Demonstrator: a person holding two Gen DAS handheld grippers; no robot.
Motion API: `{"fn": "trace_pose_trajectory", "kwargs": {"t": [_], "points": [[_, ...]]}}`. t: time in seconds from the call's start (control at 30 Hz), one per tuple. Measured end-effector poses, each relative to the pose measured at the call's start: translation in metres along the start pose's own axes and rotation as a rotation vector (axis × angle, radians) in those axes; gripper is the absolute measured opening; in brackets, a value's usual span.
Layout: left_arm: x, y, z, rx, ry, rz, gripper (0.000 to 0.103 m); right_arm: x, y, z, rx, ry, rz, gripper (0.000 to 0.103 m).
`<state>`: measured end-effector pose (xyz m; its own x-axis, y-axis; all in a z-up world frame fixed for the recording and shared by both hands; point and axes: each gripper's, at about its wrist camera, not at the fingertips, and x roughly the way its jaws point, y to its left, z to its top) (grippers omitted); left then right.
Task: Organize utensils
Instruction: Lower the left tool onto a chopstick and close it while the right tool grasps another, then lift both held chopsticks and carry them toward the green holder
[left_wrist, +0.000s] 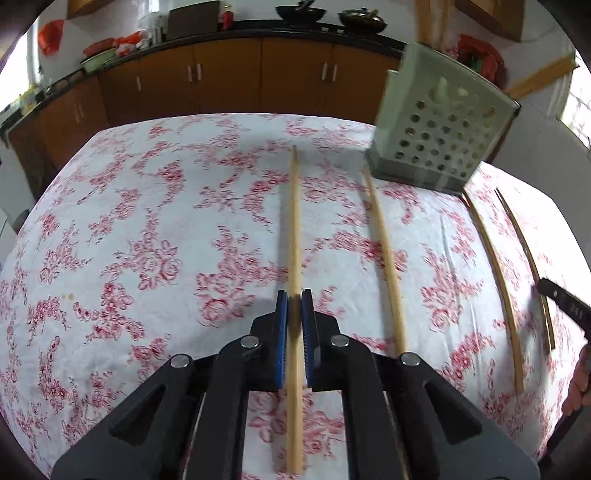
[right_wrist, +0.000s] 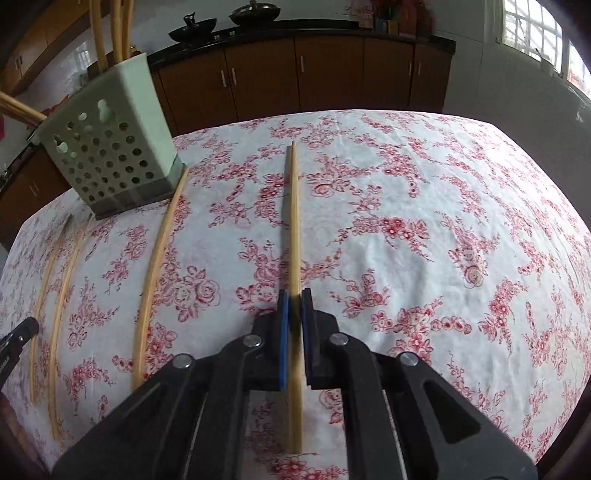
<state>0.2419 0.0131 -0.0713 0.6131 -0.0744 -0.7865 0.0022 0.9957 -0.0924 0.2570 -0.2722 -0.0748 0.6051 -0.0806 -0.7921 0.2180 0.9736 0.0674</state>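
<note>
Left claw (left_wrist: 294, 295) pinched shut on a long thin wooden chopstick (left_wrist: 294, 221), pointing toward 12 o'clock on the counter with the white cloth and red flowers (left_wrist: 147, 221). Right claw (right_wrist: 294, 295) pinched shut on another long wooden chopstick (right_wrist: 294, 221), also pointing to 12 o'clock. Pale green plastic holder with round holes (left_wrist: 439, 144) standing at 1 o'clock from the left claw and at 10 o'clock from the right claw. A few sticks already standing up inside it. In the left view, 3 more chopsticks lying flat at 3 o'clock; the farthest of these probably the right claw's own. Task only partly done: 2 gripped but not yet lifted clear, 2 more lying loose, all still to go into the holder.
</note>
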Motion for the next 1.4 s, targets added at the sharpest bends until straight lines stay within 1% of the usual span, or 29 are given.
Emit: {"fn": "trace_pose_trajectory", "kwargs": {"t": [0.1,0.17,0.2,0.27,0.5,0.6,1.4], "points": [[0.002,0.022,0.007,-0.046,-0.002,0.036,0.008,0.003,0.010,0.002,-0.040,-0.008,0.021,0.008],[0.003,0.037,0.011,-0.061,-0.002,0.046,0.008,0.006,0.016,0.005,-0.062,-0.012,0.019,0.008],[0.004,0.040,0.012,-0.062,-0.002,0.045,0.008,0.008,0.014,0.007,-0.066,-0.014,0.017,0.008],[0.004,0.046,0.013,-0.061,-0.003,0.017,0.008,0.011,0.012,0.009,-0.066,-0.017,0.007,0.008],[0.006,0.044,0.009,-0.003,-0.033,0.006,0.009,0.012,0.004,0.008,-0.069,-0.034,-0.015,0.008],[0.003,0.043,0.008,-0.006,-0.033,0.002,0.010,0.011,0.007,0.003,-0.078,-0.042,-0.026,0.009],[0.004,0.044,0.008,0.001,-0.032,0.007,0.010,0.006,0.008,-0.001,-0.073,-0.039,-0.025,0.010]]}}
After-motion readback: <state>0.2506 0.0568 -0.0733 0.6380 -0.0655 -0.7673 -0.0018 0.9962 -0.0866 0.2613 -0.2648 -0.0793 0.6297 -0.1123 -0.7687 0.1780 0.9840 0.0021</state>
